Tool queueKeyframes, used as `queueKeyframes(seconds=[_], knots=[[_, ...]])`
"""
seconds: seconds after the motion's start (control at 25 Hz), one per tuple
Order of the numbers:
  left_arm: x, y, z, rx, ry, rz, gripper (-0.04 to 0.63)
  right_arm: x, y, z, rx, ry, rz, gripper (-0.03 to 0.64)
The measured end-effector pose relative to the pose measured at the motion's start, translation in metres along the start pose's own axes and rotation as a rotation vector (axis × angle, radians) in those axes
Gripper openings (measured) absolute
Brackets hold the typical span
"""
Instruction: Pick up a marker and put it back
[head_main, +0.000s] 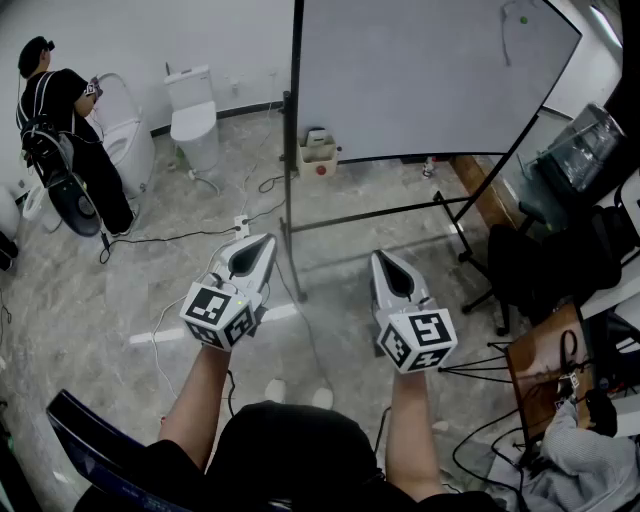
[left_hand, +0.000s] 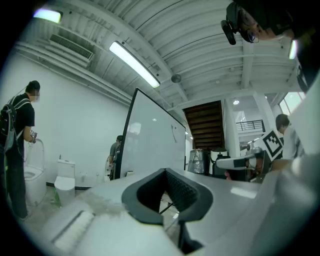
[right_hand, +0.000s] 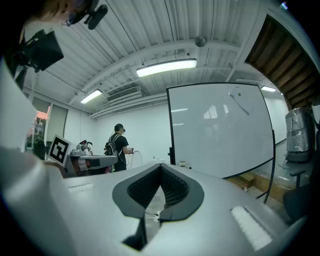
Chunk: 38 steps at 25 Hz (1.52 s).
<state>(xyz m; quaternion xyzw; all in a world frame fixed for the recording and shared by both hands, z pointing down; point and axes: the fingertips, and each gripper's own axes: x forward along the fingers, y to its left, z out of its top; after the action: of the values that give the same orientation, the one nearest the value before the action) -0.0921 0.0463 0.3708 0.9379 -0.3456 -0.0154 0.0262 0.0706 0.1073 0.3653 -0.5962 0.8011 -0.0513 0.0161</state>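
Status: left gripper and right gripper both closed tip to tip, nothing held (side by side, level); whiteboard at 12 o'clock beyond them; marker too small to pick out.

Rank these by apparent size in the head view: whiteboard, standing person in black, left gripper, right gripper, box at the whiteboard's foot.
1. whiteboard
2. person in black
3. left gripper and right gripper: alike, and both enlarged by nearness to the camera
4. box

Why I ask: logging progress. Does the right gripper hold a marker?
No: the right gripper has its jaws shut together, nothing between them.
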Motion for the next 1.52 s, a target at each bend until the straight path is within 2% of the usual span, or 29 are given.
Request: queueKeyframes(seconds=[0.8, 1.52], knots=[[0.029, -0.006, -0.013, -0.006, 0.022, 0.019, 0.006, 0.011, -0.033, -0.007, 0.023, 0.012, 0.059, 0.008], [0.031, -0.018, -0.03, -0.007, 0.051, 0.11, 0.005, 0.001, -0.068, -0.02, 0.035, 0.03, 0.116, 0.008]])
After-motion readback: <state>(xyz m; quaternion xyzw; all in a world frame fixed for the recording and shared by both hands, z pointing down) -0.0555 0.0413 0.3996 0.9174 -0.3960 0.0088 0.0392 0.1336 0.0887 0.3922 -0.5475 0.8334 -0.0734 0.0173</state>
